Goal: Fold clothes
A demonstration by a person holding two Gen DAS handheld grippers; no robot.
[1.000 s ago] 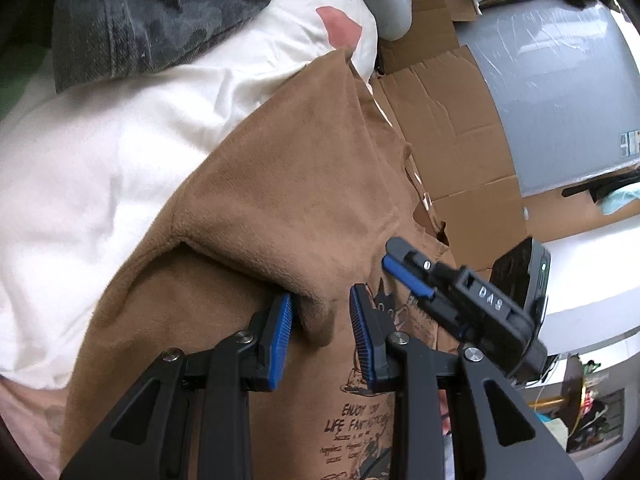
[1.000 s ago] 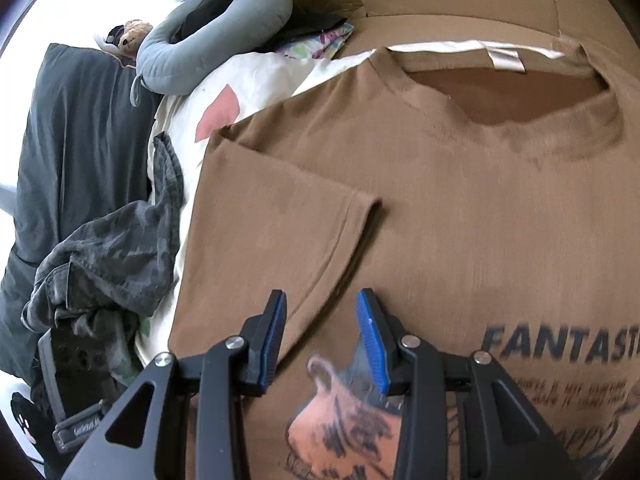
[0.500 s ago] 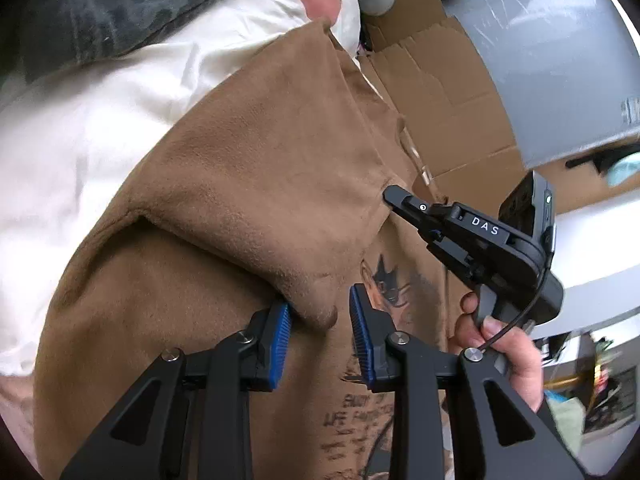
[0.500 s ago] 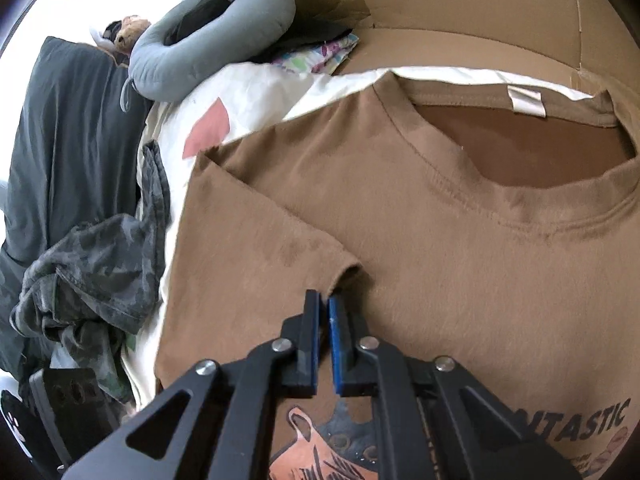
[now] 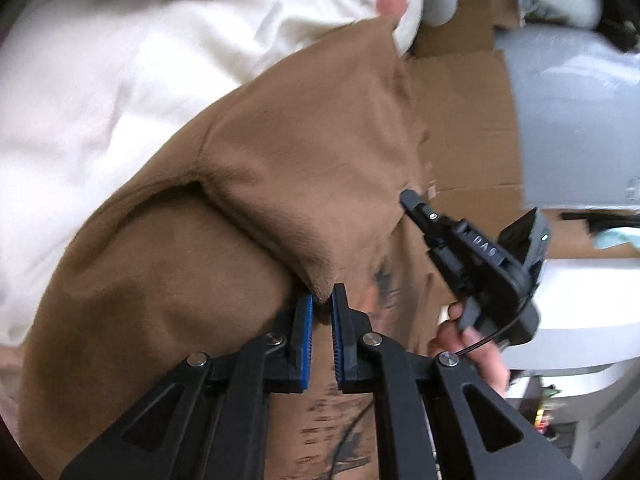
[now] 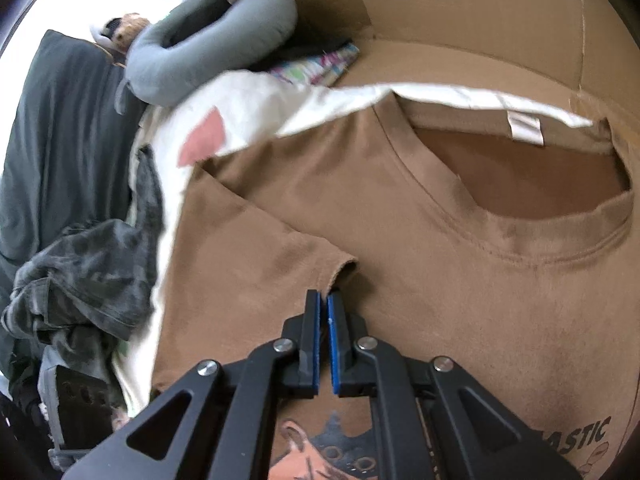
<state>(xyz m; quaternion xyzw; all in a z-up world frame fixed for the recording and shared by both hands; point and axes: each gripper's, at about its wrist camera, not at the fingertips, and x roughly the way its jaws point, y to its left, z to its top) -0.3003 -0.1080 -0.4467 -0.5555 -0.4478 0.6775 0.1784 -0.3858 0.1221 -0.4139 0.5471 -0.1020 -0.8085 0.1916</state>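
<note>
A brown printed T-shirt (image 5: 304,184) lies face up on a white sheet, collar (image 6: 520,248) toward the cardboard. Its sleeve (image 6: 256,264) is folded inward over the chest. My left gripper (image 5: 322,300) is shut on the tip of the folded sleeve. My right gripper (image 6: 323,298) is shut on the sleeve's hem edge from the other side. The right gripper's body also shows in the left wrist view (image 5: 476,256), held by a hand.
A white sheet (image 5: 120,80) lies under the shirt. A dark camouflage garment (image 6: 88,268) is bunched at the left. A grey neck pillow (image 6: 208,52) and cardboard (image 5: 464,112) lie beyond the collar. A grey panel (image 5: 576,120) stands at the right.
Both grippers have closed on the sleeve: the right one shut half a second ago, the left one just now. The sleeve fold has been drawn further across the chest.
</note>
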